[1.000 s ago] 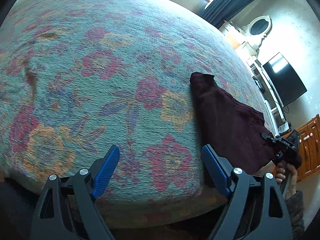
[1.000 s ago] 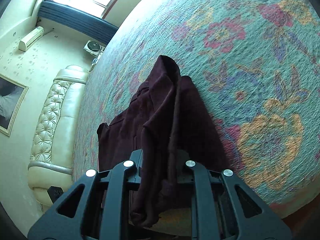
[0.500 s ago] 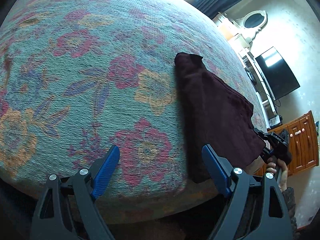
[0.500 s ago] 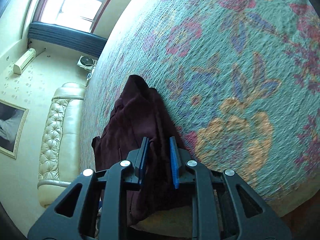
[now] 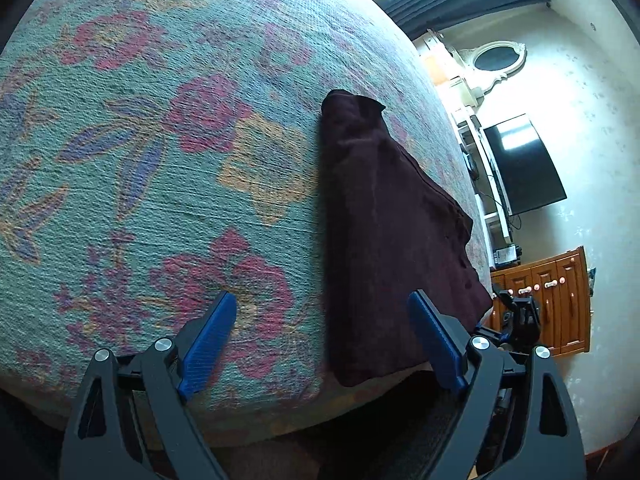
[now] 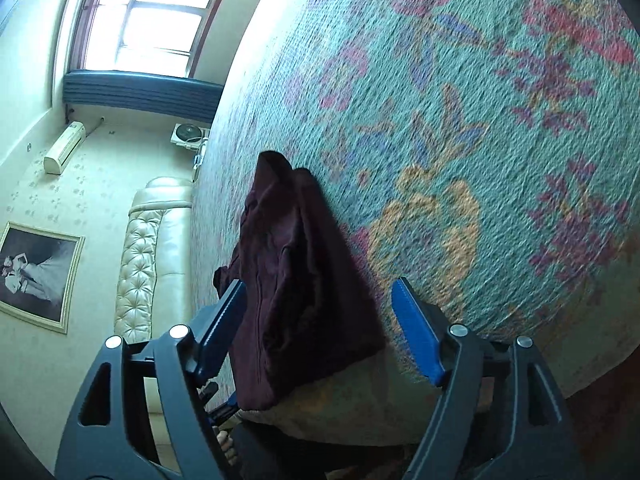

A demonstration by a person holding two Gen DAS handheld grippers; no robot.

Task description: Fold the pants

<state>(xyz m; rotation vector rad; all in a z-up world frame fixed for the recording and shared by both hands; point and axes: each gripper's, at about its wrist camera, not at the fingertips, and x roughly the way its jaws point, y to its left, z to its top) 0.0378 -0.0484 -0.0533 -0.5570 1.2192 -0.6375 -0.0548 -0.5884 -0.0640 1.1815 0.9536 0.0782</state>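
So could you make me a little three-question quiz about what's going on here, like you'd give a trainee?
1. True or false: the right gripper is clamped on the pants.
2. What does the garment lie on?
A. the sofa
B. a floral bedspread
C. the wooden cabinet
3. Fill in: the left gripper stands ____, with nothing between its pads.

Key: 1 false, its jaws have just been opening and the pads are clear of the cloth; 2 B; 3 open.

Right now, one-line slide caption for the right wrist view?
Right gripper, jaws just opened, straddles the folded maroon pants at the edge of the floral bedspread.
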